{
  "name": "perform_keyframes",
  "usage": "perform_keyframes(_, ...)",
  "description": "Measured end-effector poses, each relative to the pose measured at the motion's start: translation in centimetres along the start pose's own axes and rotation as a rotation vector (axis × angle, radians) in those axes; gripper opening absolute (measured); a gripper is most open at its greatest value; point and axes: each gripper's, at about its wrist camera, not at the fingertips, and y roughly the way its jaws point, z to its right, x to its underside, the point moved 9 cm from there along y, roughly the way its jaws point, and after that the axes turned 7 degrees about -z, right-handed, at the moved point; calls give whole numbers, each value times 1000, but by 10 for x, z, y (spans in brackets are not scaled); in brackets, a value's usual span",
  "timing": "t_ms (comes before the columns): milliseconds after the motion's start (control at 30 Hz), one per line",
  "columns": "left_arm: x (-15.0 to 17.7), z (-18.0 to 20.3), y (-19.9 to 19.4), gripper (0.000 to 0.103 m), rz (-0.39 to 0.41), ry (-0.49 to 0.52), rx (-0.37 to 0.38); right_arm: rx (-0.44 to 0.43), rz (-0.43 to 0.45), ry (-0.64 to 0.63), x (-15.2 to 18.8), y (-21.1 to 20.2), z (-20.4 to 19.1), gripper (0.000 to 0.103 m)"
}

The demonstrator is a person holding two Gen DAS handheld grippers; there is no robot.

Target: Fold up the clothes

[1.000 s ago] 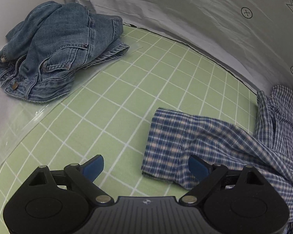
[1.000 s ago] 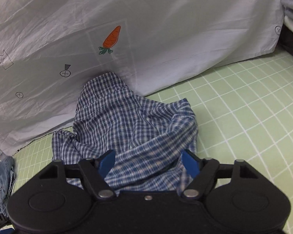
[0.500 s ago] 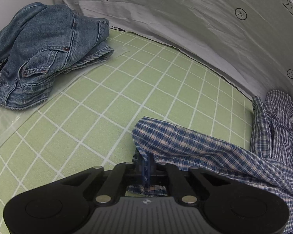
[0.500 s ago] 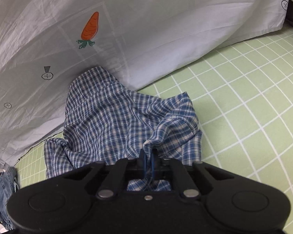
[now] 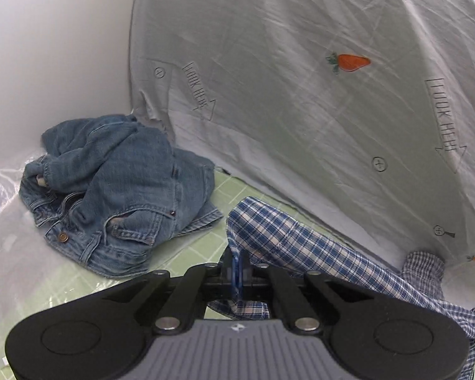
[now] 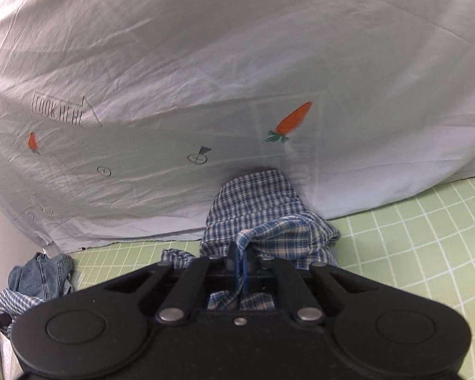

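Nearest to me, the left gripper (image 5: pixel 237 269) is pinching an edge of the blue checked shirt (image 5: pixel 300 240), its blue pads pressed together on the cloth. The right gripper (image 6: pixel 239 269) is clamped the same way on another bunch of that shirt (image 6: pixel 269 215), so the shirt hangs between the two, part raised and part heaped toward 12 o'clock against the sheet.

My guess is the shirt is being lifted to spread it out. To do that well, both pinches should stay firm while the hands draw apart evenly, so the cloth pulls taut without twisting, and it should come clear of the heap before it is laid flat. A thin bite of cloth could slip.

Under it lies a green mat (image 6: pixel 411 253) ruled with white squares. From the left view, a crumpled denim jacket (image 5: pixel 117 196) sits at about 10 o'clock, near the shirt but apart from it, partly on clear plastic film (image 5: pixel 3 190). Behind everything hangs a wrinkled pale sheet (image 6: pixel 205 63) printed with carrots (image 6: pixel 293 120) and arrows, with a plain white wall (image 5: pixel 53 47) to its left
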Motion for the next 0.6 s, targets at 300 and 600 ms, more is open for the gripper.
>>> perform_keyframes(300,22,-47,36,2,-108,-124,-57,110,-67,66,6,28,41,74)
perform_keyframes(600,33,-63,57,2,-163,-153,-108,156,-229,64,17,80,81,74)
